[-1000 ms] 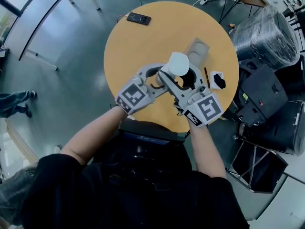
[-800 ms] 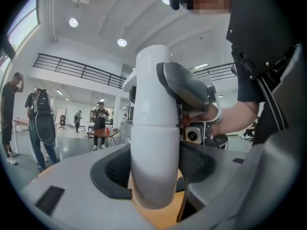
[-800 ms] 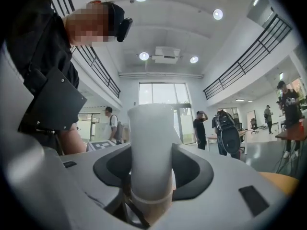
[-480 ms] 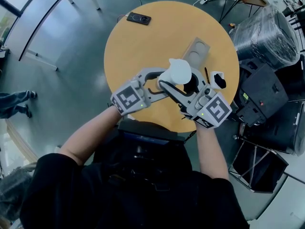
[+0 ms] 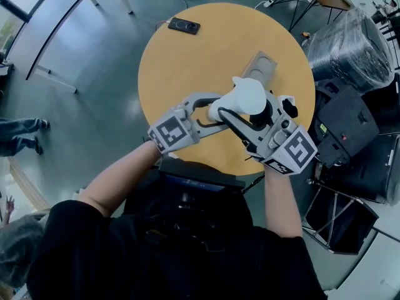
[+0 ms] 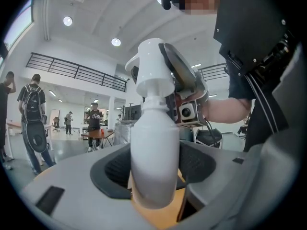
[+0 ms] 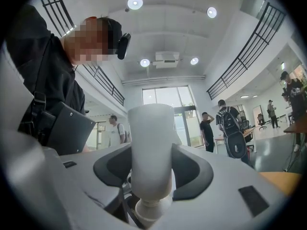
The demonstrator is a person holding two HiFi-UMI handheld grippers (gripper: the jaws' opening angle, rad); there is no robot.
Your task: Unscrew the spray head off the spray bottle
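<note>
I hold a white spray bottle [image 5: 249, 95] in the air over the round wooden table [image 5: 187, 61]. My left gripper [image 5: 214, 110] comes in from the left, shut on the bottle's body [image 6: 154, 152], with both dark pads pressed to its sides. From the right, my right gripper [image 5: 245, 116] is shut on the spray head [image 7: 151, 143]. The left gripper view shows the spray head [image 6: 154, 63] sitting on the neck, clasped by the right gripper [image 6: 184, 87]. The bottle's base is hidden behind my left gripper [image 6: 153, 178]. My right gripper [image 7: 151, 174] hides the neck joint.
On the table lie a black device [image 5: 183, 25] at the far edge, a grey tray [image 5: 261, 64] and a small black-and-white object [image 5: 288, 106] by the right rim. Black cases [image 5: 347, 127] and a wrapped bundle [image 5: 350, 39] crowd the floor on the right. People stand in the hall.
Both grippers and the bottle have shifted right and slightly toward me. The right gripper has swung further right around the spray head. Both grips have held.
</note>
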